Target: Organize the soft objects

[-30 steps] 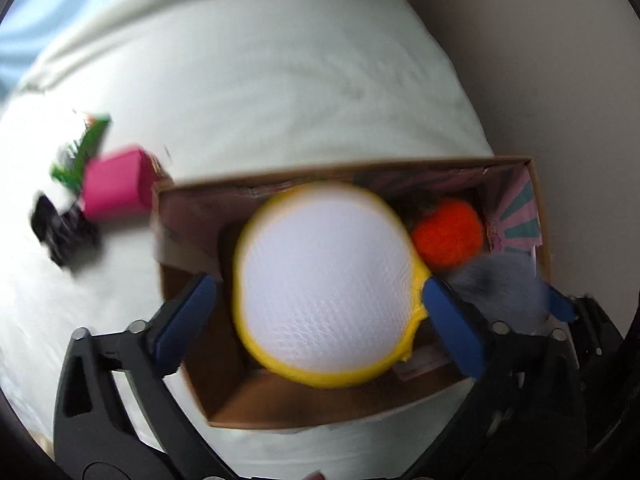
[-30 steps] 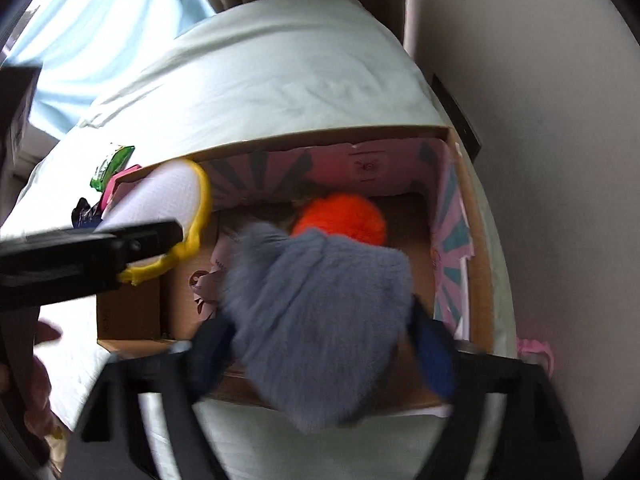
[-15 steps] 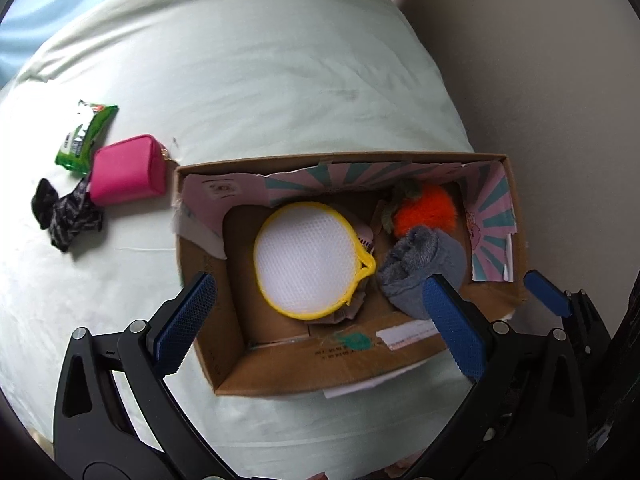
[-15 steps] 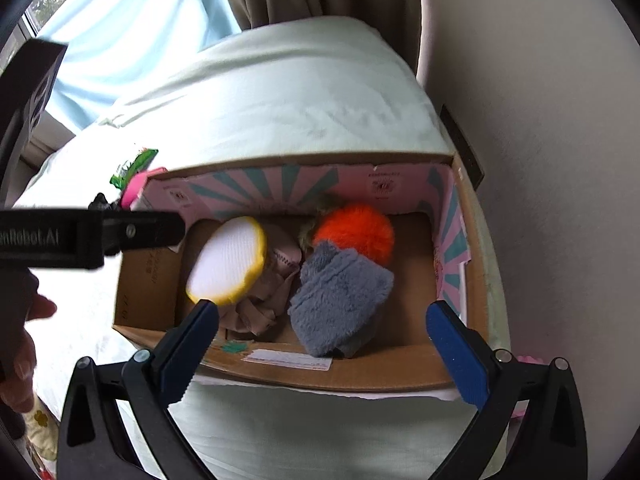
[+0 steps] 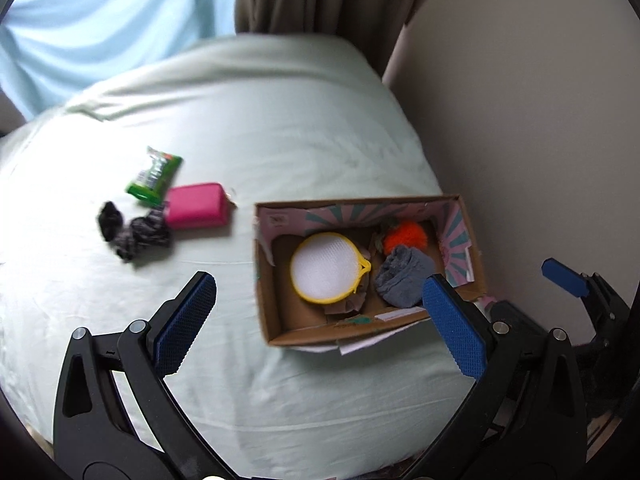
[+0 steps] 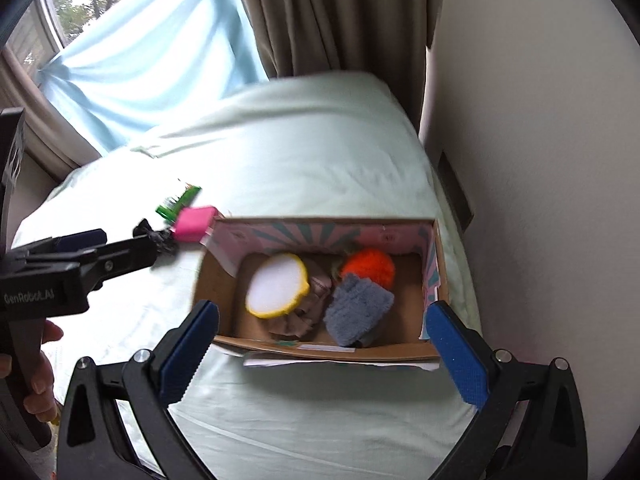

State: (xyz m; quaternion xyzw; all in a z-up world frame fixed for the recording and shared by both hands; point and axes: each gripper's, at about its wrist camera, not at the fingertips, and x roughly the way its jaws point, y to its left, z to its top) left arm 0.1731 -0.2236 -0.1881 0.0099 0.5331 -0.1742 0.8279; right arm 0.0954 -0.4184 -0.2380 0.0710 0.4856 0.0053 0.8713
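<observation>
A cardboard box (image 5: 276,320) (image 6: 216,276) sits on the pale green bed. In it lie a round yellow-rimmed white mesh pouch (image 5: 325,269) (image 6: 277,289), an orange pompom (image 5: 406,235) (image 6: 370,266), a grey fuzzy sock (image 5: 404,282) (image 6: 356,312) and a beige cloth (image 6: 308,312). A pink pouch (image 5: 197,205) (image 6: 194,218), a green packet (image 5: 154,176) and a black scrunchie (image 5: 132,232) lie left of the box. My left gripper (image 5: 320,320) is open and empty, held above the bed near the box. My right gripper (image 6: 320,352) is open and empty above the box's near wall.
The bed (image 5: 260,120) ends at a beige wall (image 5: 540,120) on the right. Brown curtains (image 6: 332,16) and a light blue curtain (image 6: 152,52) hang behind it. The left gripper's body (image 6: 60,276) shows at the left of the right wrist view.
Both grippers opened and let go: the mesh pouch and the grey sock now lie in the box. Both grippers have pulled back and up, away from the box.
</observation>
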